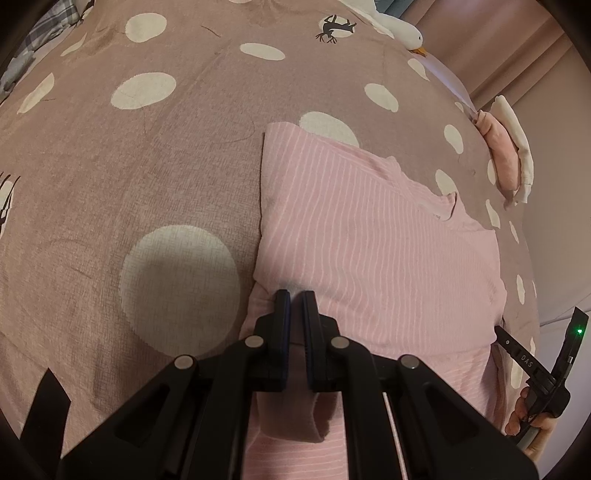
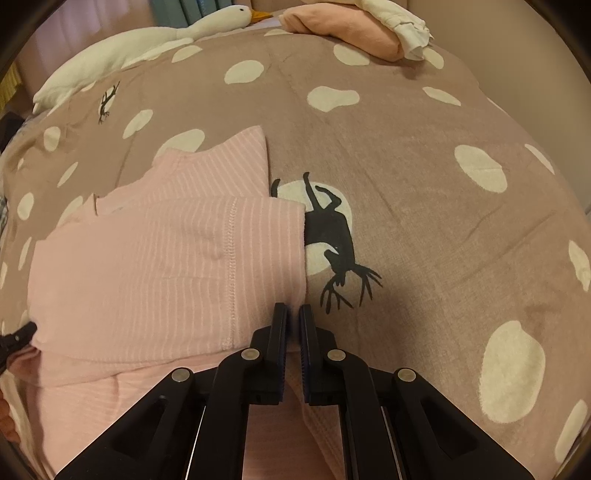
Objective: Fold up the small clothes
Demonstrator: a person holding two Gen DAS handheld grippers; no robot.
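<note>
The pink striped garment (image 1: 369, 240) lies partly folded on the spotted bed cover (image 1: 129, 166). The left gripper (image 1: 294, 295) and right gripper (image 2: 293, 308) each pinch its near edge, fingers clenched on cloth.

Pink striped garment (image 1: 369, 236), folded, on bedspread (image 1: 147, 166)

Your left gripper (image 1: 294, 295) is nearly closed, pinching the near left edge of the pink striped garment (image 1: 369, 229). The garment lies on the spotted bedspread (image 1: 147, 147). Your right gripper (image 1: 499, 328) touches the garment's right edge. A plush goose (image 1: 402, 31) lies at the far edge.
</note>
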